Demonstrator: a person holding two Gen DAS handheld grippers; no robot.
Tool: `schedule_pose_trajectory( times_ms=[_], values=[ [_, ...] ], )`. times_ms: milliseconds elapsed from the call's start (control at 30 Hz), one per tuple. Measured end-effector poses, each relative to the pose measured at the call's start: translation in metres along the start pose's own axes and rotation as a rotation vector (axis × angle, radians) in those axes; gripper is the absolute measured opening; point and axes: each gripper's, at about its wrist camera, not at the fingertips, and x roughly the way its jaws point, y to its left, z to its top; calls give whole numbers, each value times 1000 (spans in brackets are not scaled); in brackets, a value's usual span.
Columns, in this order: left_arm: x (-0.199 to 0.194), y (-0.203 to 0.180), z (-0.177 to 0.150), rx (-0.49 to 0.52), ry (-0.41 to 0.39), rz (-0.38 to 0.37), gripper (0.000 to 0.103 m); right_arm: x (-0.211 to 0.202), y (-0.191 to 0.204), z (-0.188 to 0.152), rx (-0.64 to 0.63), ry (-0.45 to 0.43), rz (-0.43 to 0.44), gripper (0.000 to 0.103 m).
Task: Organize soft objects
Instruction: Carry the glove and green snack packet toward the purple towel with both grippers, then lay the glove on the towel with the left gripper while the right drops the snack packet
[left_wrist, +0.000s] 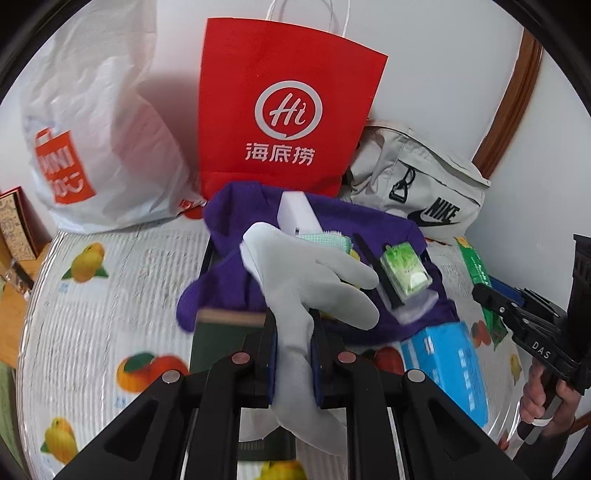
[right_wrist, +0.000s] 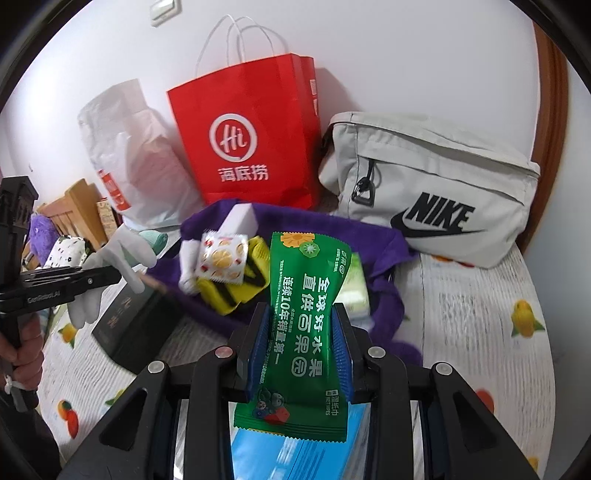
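My left gripper (left_wrist: 293, 332) is shut on a pale grey glove (left_wrist: 314, 273) and holds it above a purple cloth bag (left_wrist: 229, 280). The glove also shows in the right wrist view (right_wrist: 118, 254). My right gripper (right_wrist: 301, 332) is shut on a green wet-wipes packet (right_wrist: 304, 314), held over the purple cloth bag (right_wrist: 384, 258). In the bag lie a white block (right_wrist: 242, 219), a fruit-print sachet (right_wrist: 221, 258), a yellow and black soft item (right_wrist: 243, 288) and a green tissue pack (left_wrist: 406, 273). The right gripper appears at the right edge of the left wrist view (left_wrist: 491, 301).
A red paper bag (left_wrist: 284, 110), a white plastic bag (left_wrist: 92, 147) and a beige Nike pouch (right_wrist: 436, 195) stand along the wall. A blue box (left_wrist: 450, 369) and a dark box (right_wrist: 136, 325) lie on the fruit-print tablecloth (left_wrist: 110, 295).
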Motion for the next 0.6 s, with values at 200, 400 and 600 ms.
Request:
schedule_pose_trajectory(
  times_ms=[200, 400, 600],
  values=[
    [31, 1, 29, -22, 17, -13, 14, 32, -11, 23, -11, 28, -12, 33],
    [61, 4, 52, -45, 40, -42, 14, 60, -20, 35, 0, 63, -12, 34],
    [89, 8, 66, -82, 65, -63, 14, 83, -28, 42, -8, 99, -23, 34]
  ],
)
